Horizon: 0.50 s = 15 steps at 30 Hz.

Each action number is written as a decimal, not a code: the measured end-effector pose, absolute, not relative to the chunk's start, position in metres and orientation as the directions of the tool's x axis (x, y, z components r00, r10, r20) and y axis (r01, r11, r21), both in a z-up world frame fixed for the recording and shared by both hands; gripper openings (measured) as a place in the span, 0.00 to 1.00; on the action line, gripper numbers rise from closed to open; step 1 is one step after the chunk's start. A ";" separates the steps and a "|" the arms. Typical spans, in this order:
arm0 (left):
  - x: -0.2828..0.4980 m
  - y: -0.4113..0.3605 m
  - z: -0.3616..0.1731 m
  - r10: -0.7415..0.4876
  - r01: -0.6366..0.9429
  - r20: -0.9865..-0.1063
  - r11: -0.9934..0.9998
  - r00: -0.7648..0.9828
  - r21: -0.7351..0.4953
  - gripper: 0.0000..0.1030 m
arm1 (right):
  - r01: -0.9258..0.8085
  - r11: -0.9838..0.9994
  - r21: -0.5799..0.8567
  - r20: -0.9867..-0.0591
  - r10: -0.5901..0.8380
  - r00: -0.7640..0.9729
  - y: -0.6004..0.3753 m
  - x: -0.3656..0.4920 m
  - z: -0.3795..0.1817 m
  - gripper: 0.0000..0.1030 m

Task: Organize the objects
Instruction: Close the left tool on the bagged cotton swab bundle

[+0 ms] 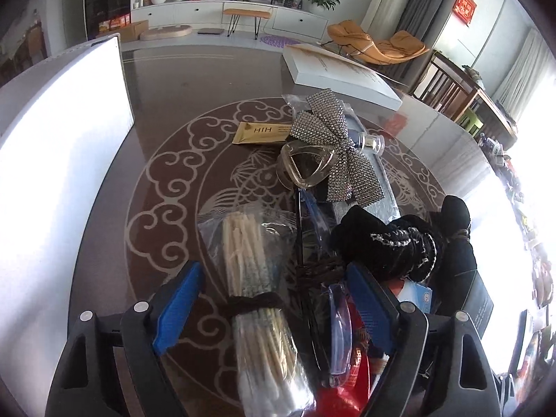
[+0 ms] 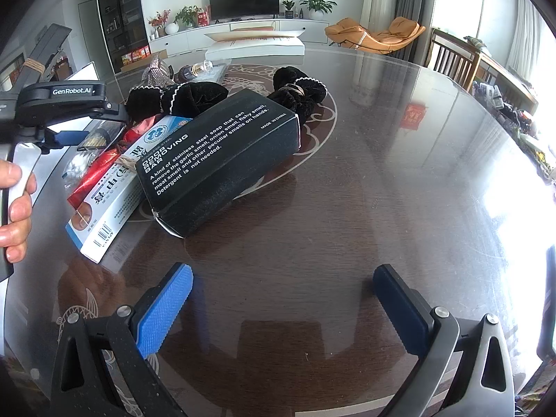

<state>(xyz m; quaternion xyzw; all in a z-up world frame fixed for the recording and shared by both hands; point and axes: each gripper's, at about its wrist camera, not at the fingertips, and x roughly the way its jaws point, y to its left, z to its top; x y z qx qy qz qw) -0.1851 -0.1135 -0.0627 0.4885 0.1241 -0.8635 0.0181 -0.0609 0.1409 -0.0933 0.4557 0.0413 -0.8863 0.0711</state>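
My left gripper (image 1: 274, 295) is open, its blue pads on either side of a clear bag of wooden sticks (image 1: 255, 271) tied with a dark band, without touching it. Beside it lie clear glasses (image 1: 338, 326), a red packet (image 1: 347, 382), a black velvet scrunchie (image 1: 392, 243), a rhinestone bow (image 1: 333, 146), a clear hair claw (image 1: 305, 168) and a gold sachet (image 1: 260, 132). My right gripper (image 2: 283, 299) is open and empty over bare table, short of a black soap box (image 2: 222, 160) and a white-and-blue carton (image 2: 114, 198). The left gripper (image 2: 69, 137) shows in the right wrist view.
A white storage box (image 1: 62, 146) stands at the left of the round patterned glass-topped table (image 2: 382, 173). A thick white book (image 1: 340, 73) lies at the far side near a small glass bottle (image 1: 371, 143). Wooden chairs (image 2: 451, 59) stand beyond the table edge.
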 end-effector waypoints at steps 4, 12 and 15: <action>-0.193 -0.106 -0.070 0.068 0.127 -0.861 -0.980 -0.503 -0.151 0.81 | 0.164 -0.986 -0.008 -0.814 -0.088 -0.575 0.141 -0.061 -0.093 1.00; -0.161 -0.099 -0.066 0.026 0.112 -0.840 -0.988 -0.542 -0.103 0.58 | 0.164 -0.986 -0.008 -0.814 -0.089 -0.575 0.141 -0.061 -0.093 1.00; -0.126 -0.099 -0.066 0.045 0.105 -0.833 -0.987 -0.551 -0.123 0.58 | 0.164 -0.986 -0.008 -0.813 -0.089 -0.575 0.141 -0.061 -0.093 1.00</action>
